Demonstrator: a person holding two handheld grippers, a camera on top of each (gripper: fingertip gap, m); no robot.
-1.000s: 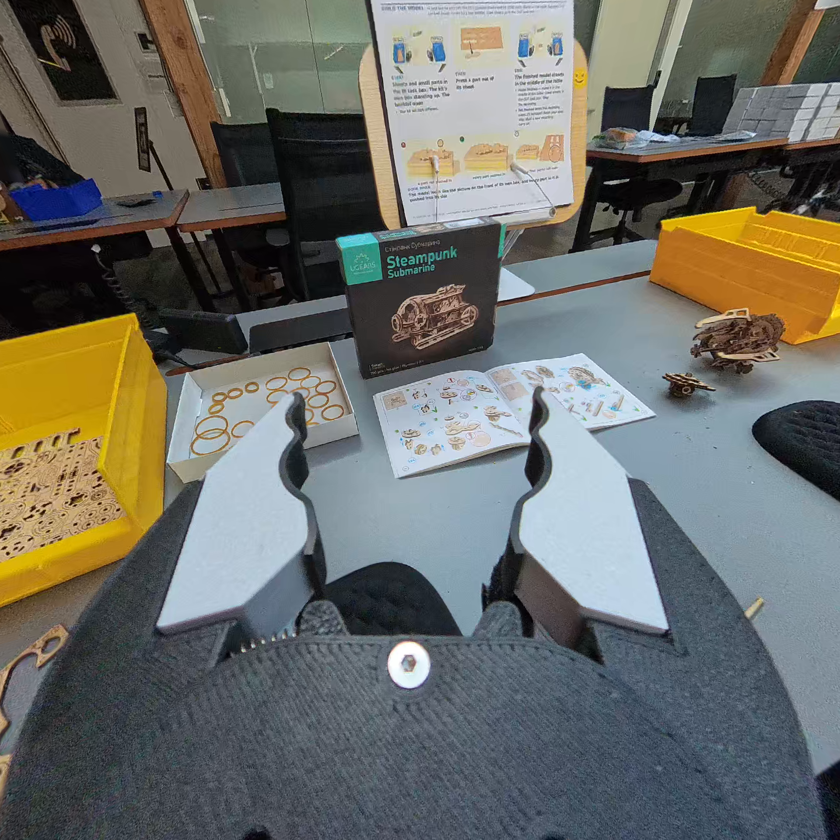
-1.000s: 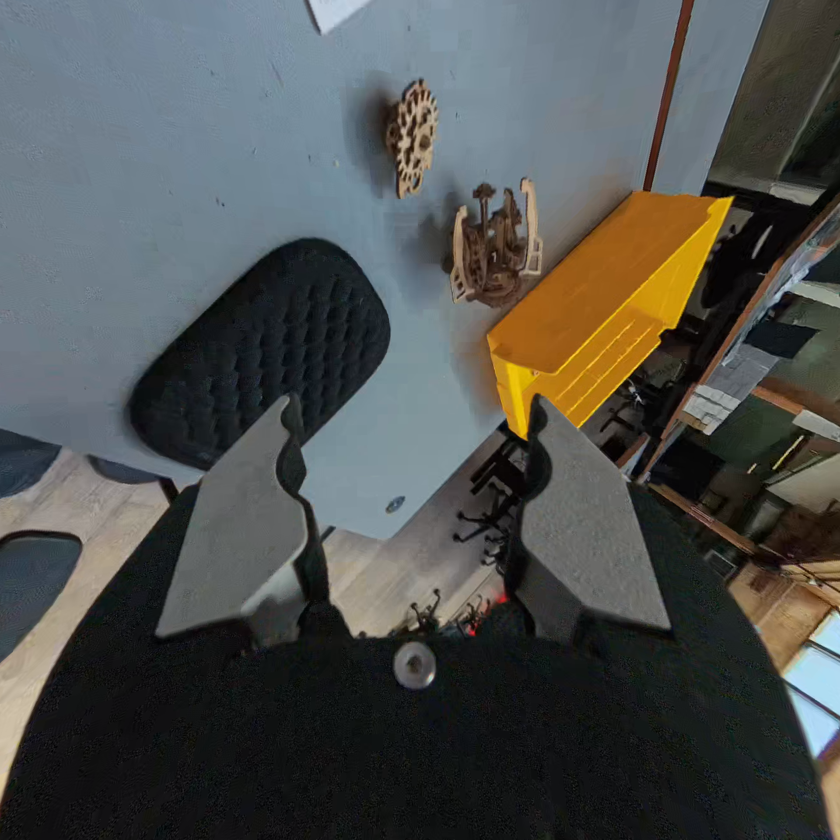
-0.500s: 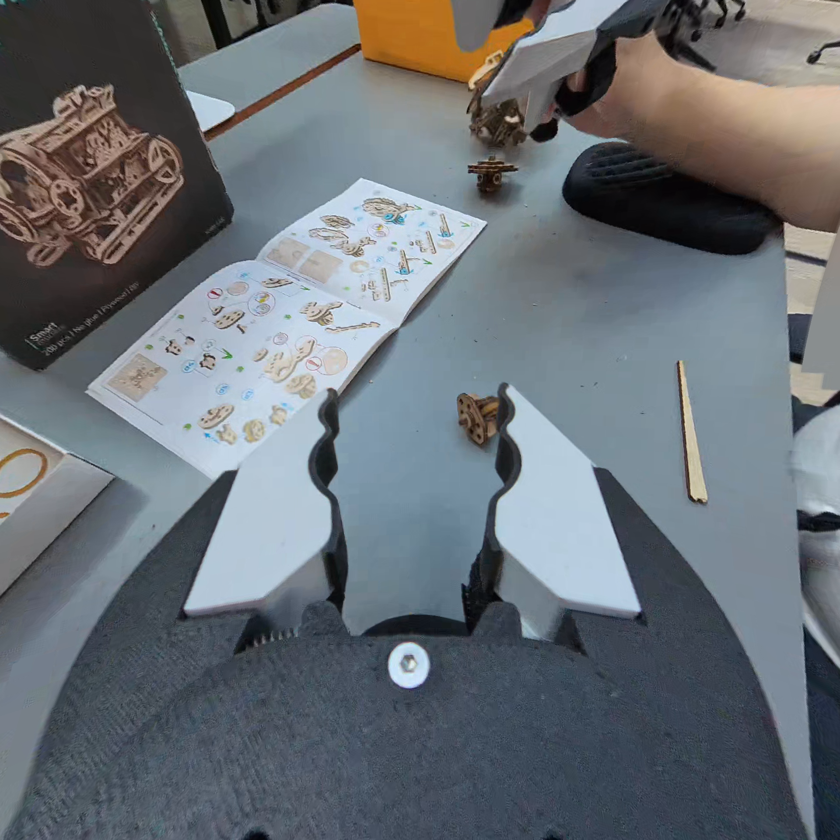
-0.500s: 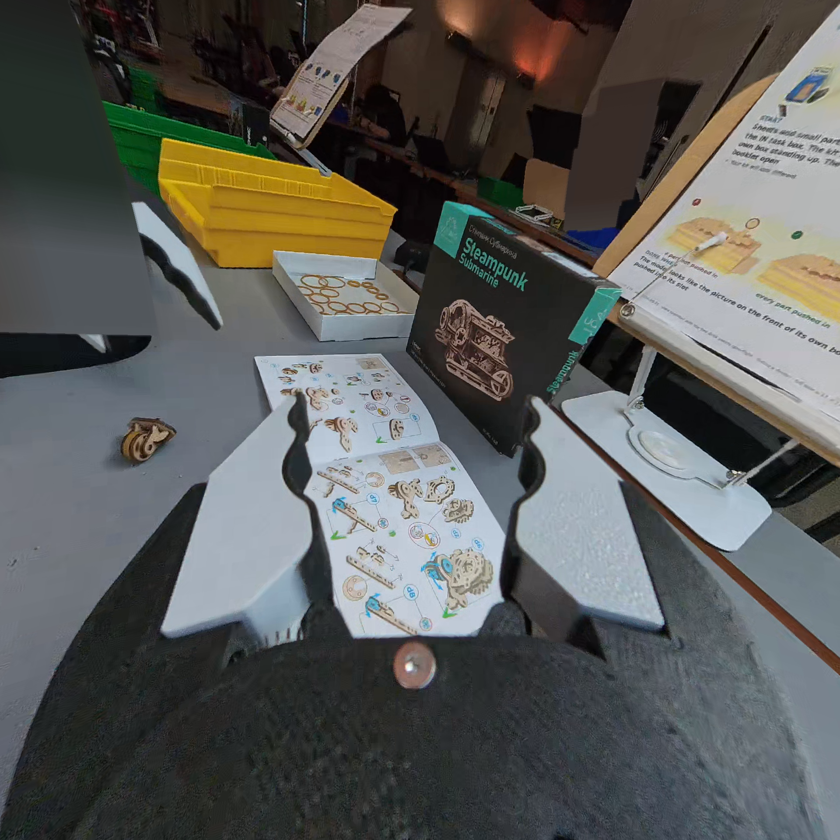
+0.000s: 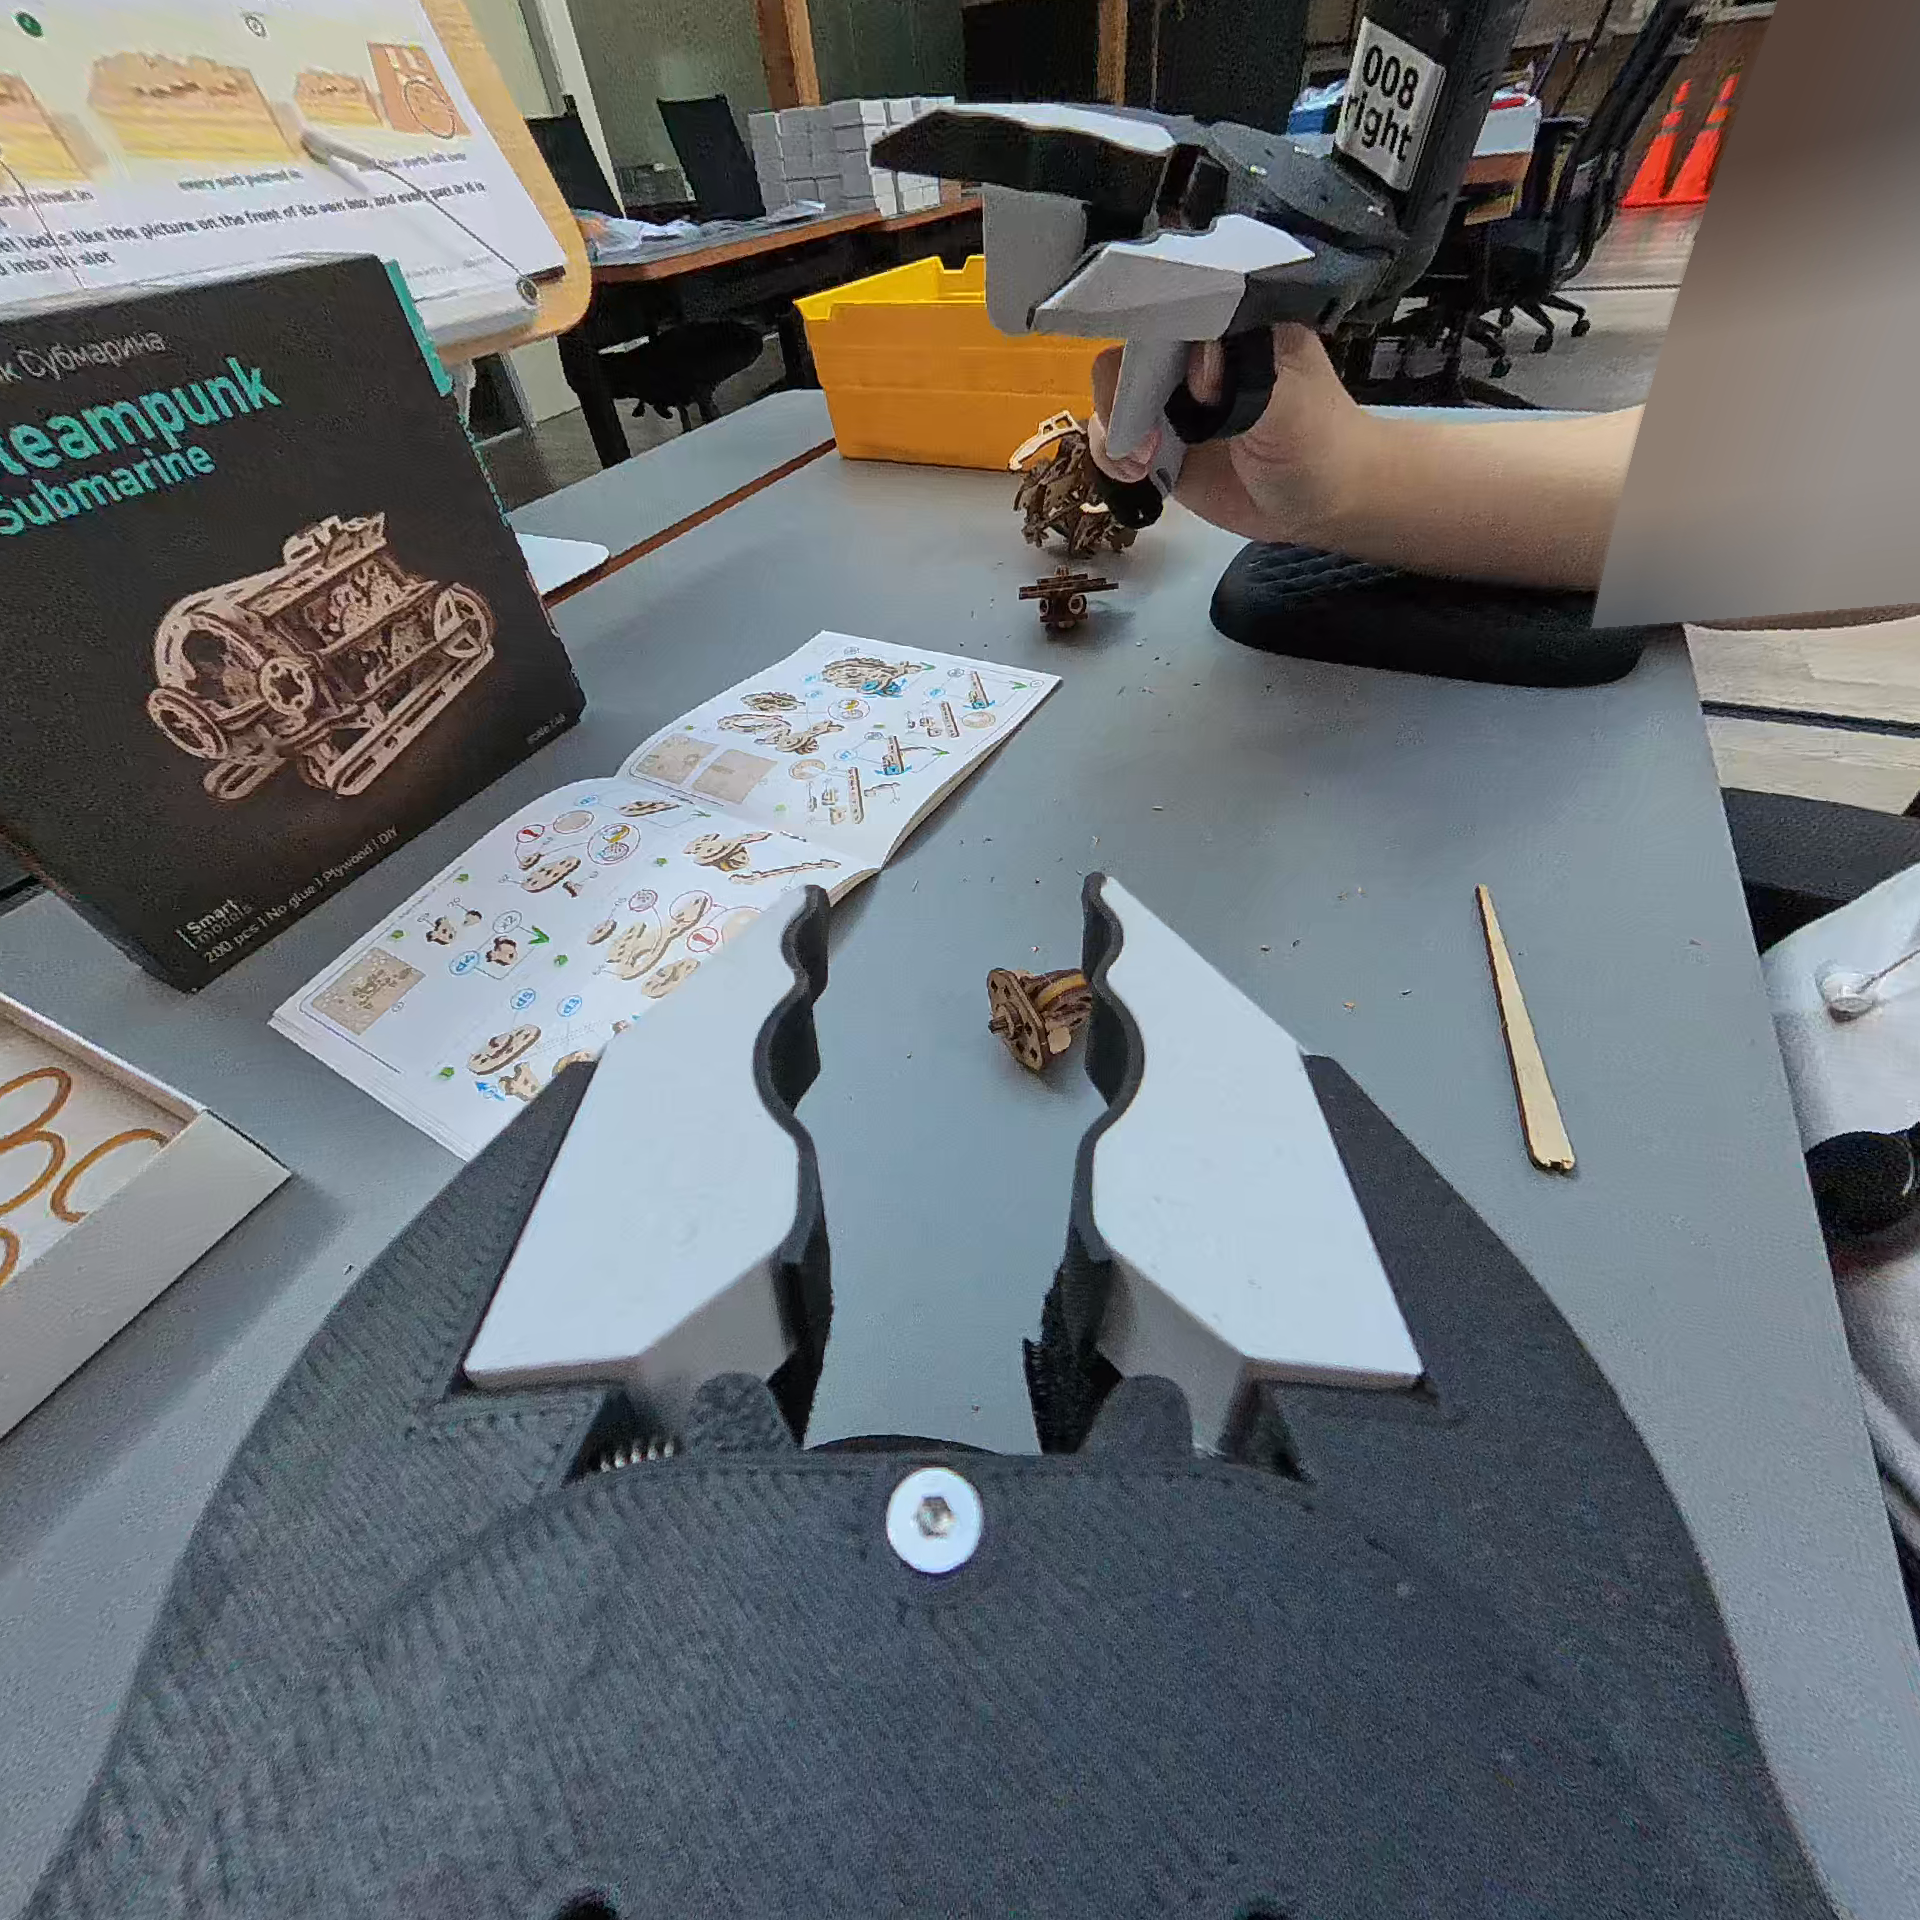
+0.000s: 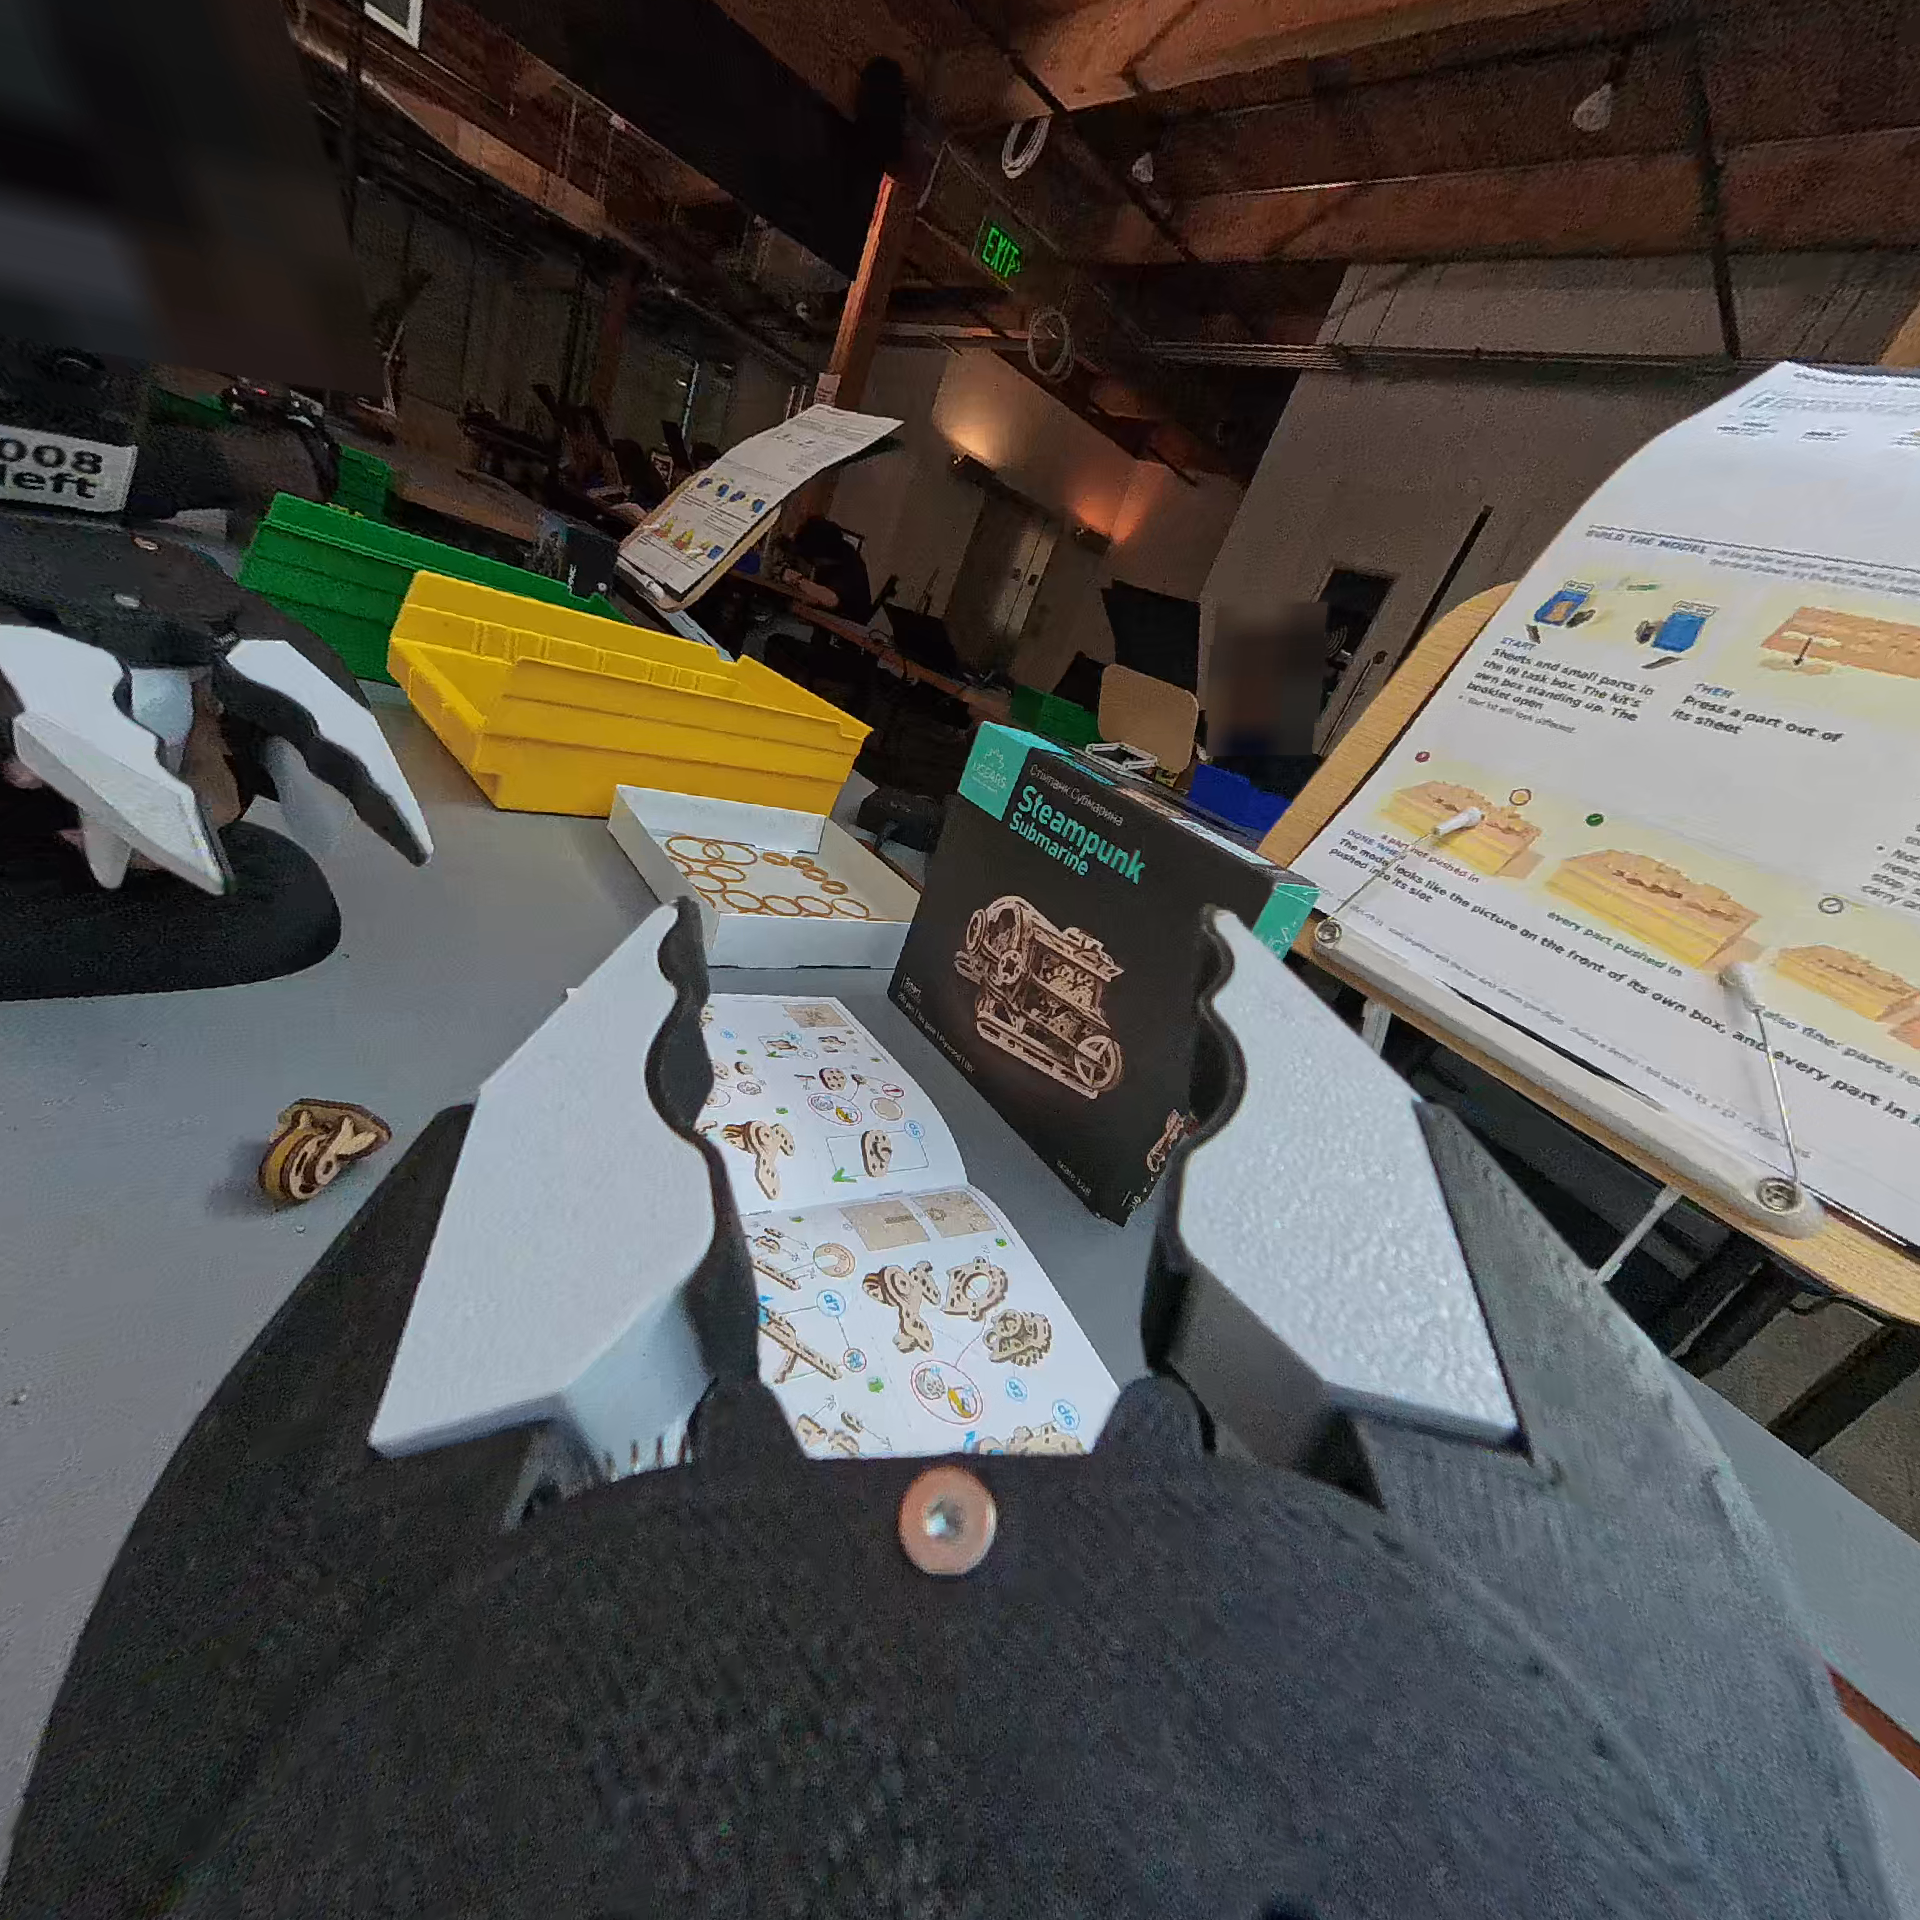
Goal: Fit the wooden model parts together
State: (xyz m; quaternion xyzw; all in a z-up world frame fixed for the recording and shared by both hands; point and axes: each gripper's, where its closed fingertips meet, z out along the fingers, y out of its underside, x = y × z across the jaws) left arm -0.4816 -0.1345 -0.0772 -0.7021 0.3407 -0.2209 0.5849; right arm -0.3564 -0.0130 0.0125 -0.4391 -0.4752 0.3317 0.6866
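Observation:
My left gripper is open, low over the grey table. A small wooden gear part lies on the table between its fingertips, close beside the right finger and not gripped. It also shows in the right wrist view. My right gripper is open and empty, held above the open instruction booklet. In the left wrist view the right gripper is held in a hand above a larger wooden assembly and a small wooden piece.
The dark kit box stands behind the booklet. A white tray of rings, yellow bins, an instruction board, a black pad and a wooden stick are around.
My left gripper has swung right and down to the small gear part, and its jaws have narrowed. My right gripper has turned from the table edge to face the booklet and box.

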